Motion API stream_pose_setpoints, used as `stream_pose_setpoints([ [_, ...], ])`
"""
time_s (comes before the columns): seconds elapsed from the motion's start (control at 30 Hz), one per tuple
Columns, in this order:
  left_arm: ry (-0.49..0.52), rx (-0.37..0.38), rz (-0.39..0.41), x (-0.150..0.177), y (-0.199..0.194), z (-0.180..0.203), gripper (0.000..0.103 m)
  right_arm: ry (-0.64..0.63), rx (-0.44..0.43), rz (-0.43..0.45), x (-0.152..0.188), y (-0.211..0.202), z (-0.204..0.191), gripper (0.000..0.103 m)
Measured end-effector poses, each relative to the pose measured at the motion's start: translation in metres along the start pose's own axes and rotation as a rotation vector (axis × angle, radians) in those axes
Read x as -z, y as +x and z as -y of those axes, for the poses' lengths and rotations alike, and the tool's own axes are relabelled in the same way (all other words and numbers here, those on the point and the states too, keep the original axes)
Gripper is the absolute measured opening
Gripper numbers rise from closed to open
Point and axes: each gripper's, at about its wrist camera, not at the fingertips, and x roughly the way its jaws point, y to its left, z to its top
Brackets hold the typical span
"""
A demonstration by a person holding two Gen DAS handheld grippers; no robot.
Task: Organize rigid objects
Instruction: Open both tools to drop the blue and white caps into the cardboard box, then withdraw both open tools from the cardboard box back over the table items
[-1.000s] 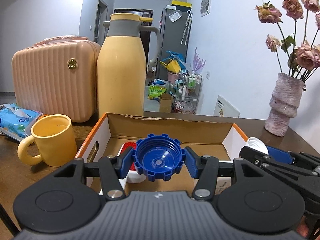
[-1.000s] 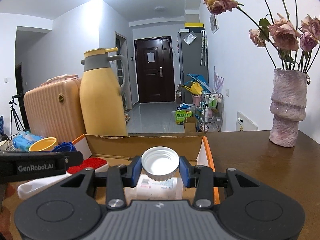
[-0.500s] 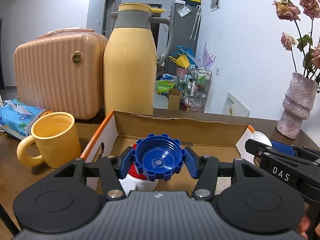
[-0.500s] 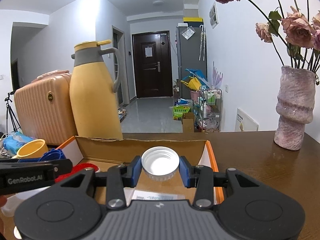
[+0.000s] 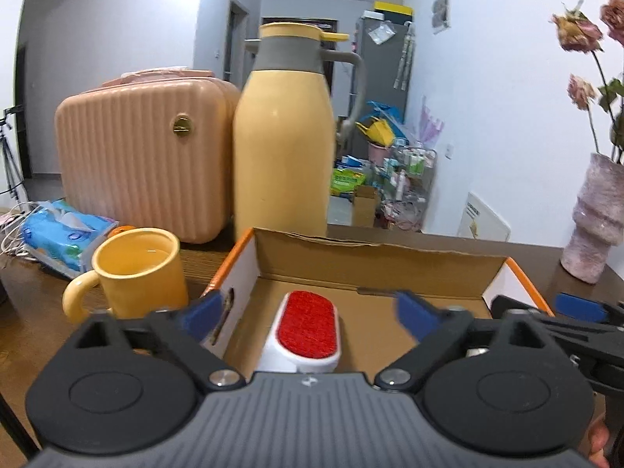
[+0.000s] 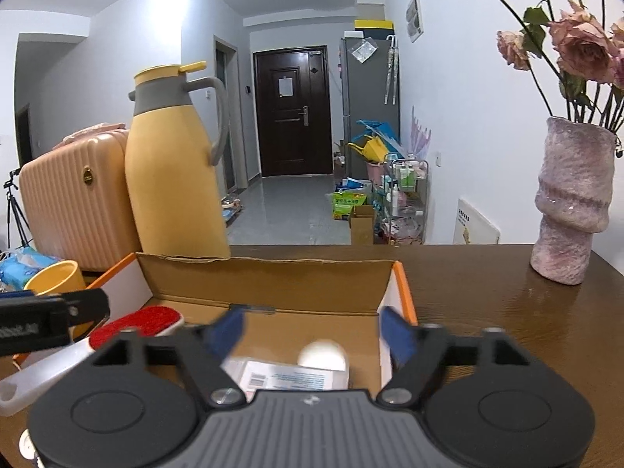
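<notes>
Both my tools hang over the open box (image 5: 374, 261), tilted slightly down; its rear wall and orange side edges leave free room inside. Left tool (image 5: 308, 314) jaws opening wide, nothing between them; brush (image 5: 308, 327) lies in the box just below. Right tool (image 6: 312, 333) jaws opening too, holding nothing; white cap (image 6: 323, 354), blurred, sits below between them beside a labelled packet (image 6: 288, 378). Mug (image 5: 136, 269) stands left of box on surface (image 6: 507, 312).
</notes>
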Motion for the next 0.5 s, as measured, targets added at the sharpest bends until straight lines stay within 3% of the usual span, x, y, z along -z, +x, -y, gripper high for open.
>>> stream_pose_setpoints([
  [0.07, 0.007, -0.019, 0.006, -0.0009, -0.0009, -0.001, 0.103, 0.01, 0.003, 0.004, -0.0008, -0.0005, 0.0023, 0.103],
  [0.5, -0.001, -0.03, -0.001, -0.0012, -0.0007, -0.0042, 0.103, 0.007, 0.004, 0.002, -0.0012, -0.0018, 0.0027, 0.103],
])
